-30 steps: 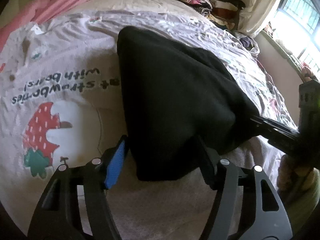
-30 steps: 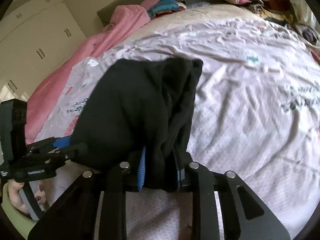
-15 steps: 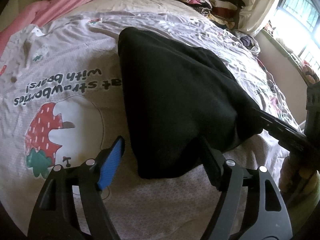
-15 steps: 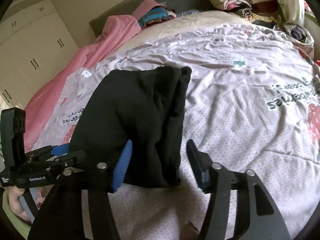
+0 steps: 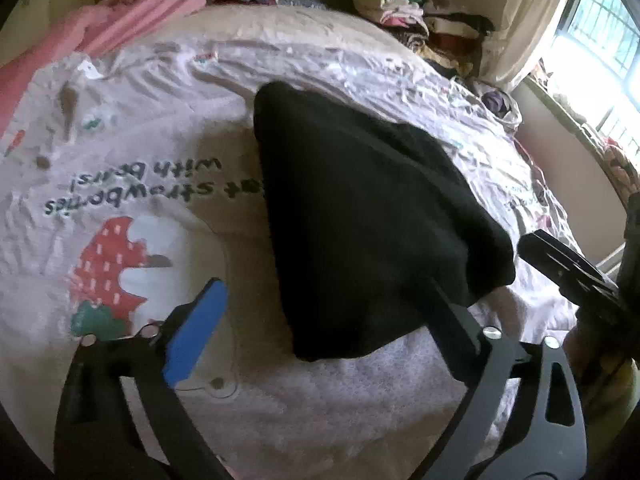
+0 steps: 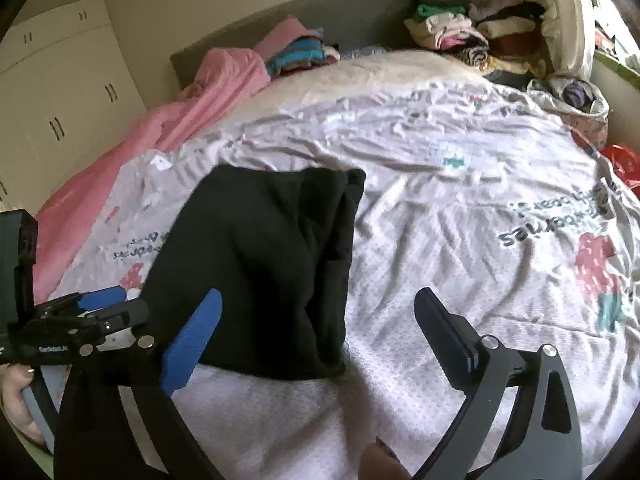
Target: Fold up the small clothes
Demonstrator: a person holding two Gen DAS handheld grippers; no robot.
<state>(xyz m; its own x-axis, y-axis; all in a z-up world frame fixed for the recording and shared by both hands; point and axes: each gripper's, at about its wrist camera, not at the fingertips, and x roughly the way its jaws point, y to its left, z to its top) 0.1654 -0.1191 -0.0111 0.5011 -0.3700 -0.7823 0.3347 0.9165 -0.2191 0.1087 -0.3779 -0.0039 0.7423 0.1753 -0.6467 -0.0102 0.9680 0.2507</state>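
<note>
Black garment (image 5: 360, 220): folded into a thick, roughly rectangular bundle, lying on the bed's printed sheet (image 5: 320, 400), its layered edges showing along the right side in the right wrist view.
Left gripper (image 5: 324, 304): fingers spread wide, having just been opening; the blue pad (image 5: 196, 332) stands well clear to the left of the garment, while the dark right finger (image 5: 452, 320) crosses in front of the cloth's near corner (whether it touches cannot be told). Nothing is clamped.
Right gripper (image 6: 316, 320): fingers also wide apart, having just been opening; the garment's near right corner lies between them, but the pads do not press on it. The blue pad (image 6: 192, 336) overlaps the cloth's near edge in the picture, and the black finger (image 6: 444, 328) stands over bare sheet.
Person's hand (image 6: 20, 400): at the lower left edge of the right wrist view, gripping the handle of the left gripper.
Sheet: pale lilac, wrinkled, printed with a strawberry (image 5: 108, 264) and upside-down lettering (image 5: 132, 188).
Pink blanket (image 6: 160, 128): bunched along the far left side of the bed.
Clothes pile (image 6: 468, 36): heaped at the far right corner by the headboard (mixed colours, items not distinguishable).
Striped folded stack (image 6: 300, 56): near the headboard, beside the pink blanket.
Wardrobe (image 6: 60, 92): cream doors with dark handles, left of the bed.
Window (image 5: 592, 40): bright, at the far right.
</note>
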